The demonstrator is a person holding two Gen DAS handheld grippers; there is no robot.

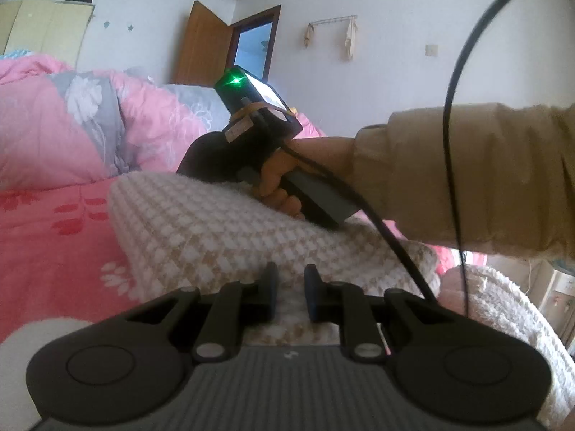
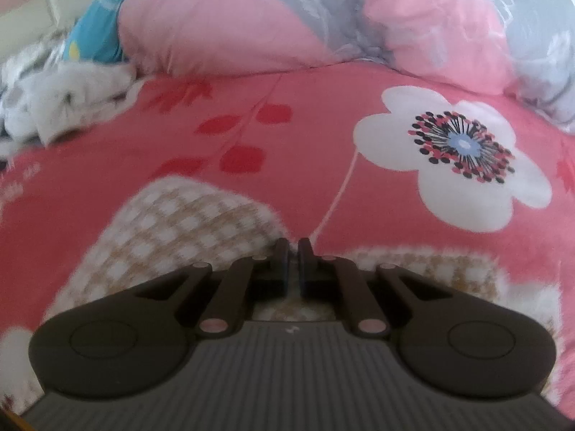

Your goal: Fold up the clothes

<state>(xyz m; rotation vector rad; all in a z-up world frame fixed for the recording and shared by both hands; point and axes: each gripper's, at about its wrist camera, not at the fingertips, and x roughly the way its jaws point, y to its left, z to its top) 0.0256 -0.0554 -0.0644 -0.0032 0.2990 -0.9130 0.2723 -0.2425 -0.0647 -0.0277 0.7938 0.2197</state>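
A fuzzy white-and-tan checked garment [image 1: 215, 222] lies folded on the pink flowered bed sheet [image 1: 46, 244]. My left gripper [image 1: 291, 287] rests at its near edge, its fingers a little apart and pinching the thick fabric. Across the fold a hand [image 1: 284, 176] in a tan sleeve [image 1: 449, 172] holds the right gripper's housing [image 1: 258, 115]; its fingertips are hidden behind the cloth. In the right wrist view my right gripper [image 2: 293, 251] points down at the garment [image 2: 187, 222], shut, at the notch between a raised flap and a flat edge. Nothing visibly hangs from it.
A pink and grey duvet [image 1: 72, 118] [image 2: 251, 18] is heaped at the back of the bed. A white fluffy cloth [image 1: 503, 305] lies at the right, and pale rumpled fabric [image 2: 64, 100] at the far left. A black cable [image 1: 449, 107] crosses the sleeve.
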